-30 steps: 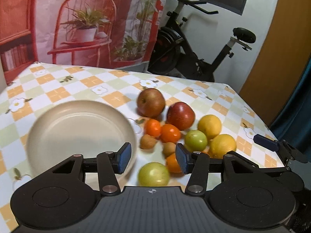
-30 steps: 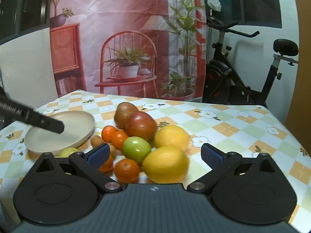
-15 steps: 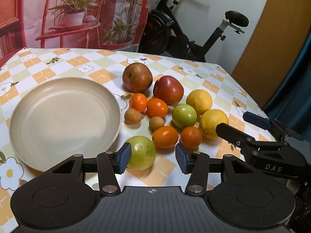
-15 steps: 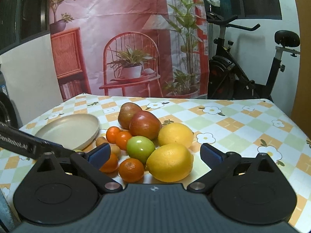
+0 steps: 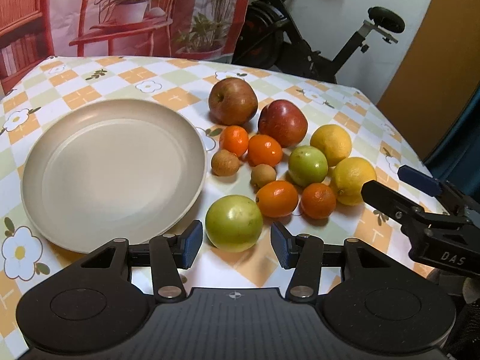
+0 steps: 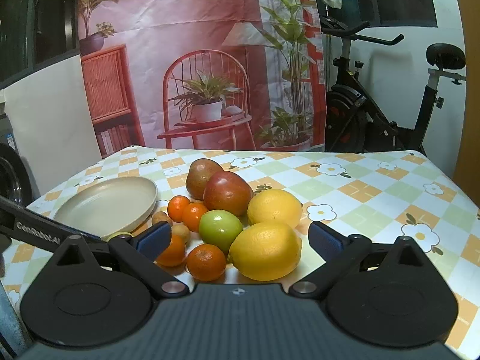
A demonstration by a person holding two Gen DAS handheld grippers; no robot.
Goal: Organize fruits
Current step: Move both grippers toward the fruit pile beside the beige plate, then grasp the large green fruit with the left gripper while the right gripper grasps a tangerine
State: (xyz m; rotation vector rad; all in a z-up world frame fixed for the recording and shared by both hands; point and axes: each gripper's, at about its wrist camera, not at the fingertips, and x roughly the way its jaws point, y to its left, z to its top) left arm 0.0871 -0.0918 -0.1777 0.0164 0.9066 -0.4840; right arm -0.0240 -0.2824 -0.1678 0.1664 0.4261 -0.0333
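green fruit (image 5: 234, 222) lies on the tablecloth straight ahead of the left gripper (image 5: 234, 244), just beyond and between its unclenched blue pads, grasping nothing. empty plate (image 5: 36, 162) sits just left of it. right gripper (image 6: 240, 240), spread wide and empty, faces the nearest lemon (image 6: 265, 250).

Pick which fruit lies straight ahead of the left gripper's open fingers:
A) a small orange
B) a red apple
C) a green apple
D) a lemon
C: in the left wrist view the green apple sits just beyond the left gripper, untouched by its blue pads.
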